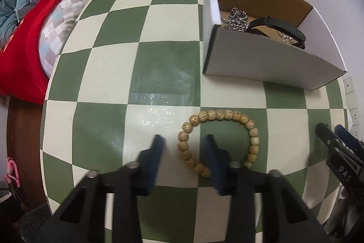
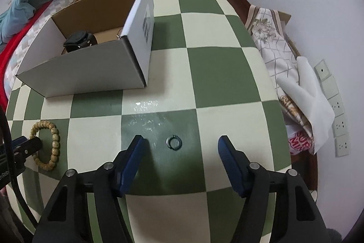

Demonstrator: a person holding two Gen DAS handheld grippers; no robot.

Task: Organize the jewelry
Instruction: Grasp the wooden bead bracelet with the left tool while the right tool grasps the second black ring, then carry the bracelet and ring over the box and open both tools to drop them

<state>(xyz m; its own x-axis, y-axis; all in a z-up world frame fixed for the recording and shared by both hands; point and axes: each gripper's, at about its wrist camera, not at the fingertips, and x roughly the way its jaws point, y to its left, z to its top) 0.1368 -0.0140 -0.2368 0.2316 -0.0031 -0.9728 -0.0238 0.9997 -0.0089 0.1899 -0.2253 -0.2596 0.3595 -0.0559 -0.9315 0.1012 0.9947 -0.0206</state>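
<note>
On the left, the open white cardboard box with a brown inside [image 1: 261, 65] sits on the green-and-cream checkered surface [image 1: 159, 22] and already holds a silver chain [image 1: 236, 18] and a black wristband [image 1: 279, 30], so part of the sorting looks done; two pieces remain outside it; the tan wooden bead bracelet [image 1: 227, 115] lies flat on the surface in front of the box, and the left claw [image 1: 184, 139] straddles its left arc, one blue finger outside the loop and one inside, jaws narrowed but not yet pressing the beads; further right, the small dark metal ring [image 2: 174, 142] rests on a green square, and the right claw [image 2: 182, 140] stands half open around it, touching nothing, holding nothing
</note>
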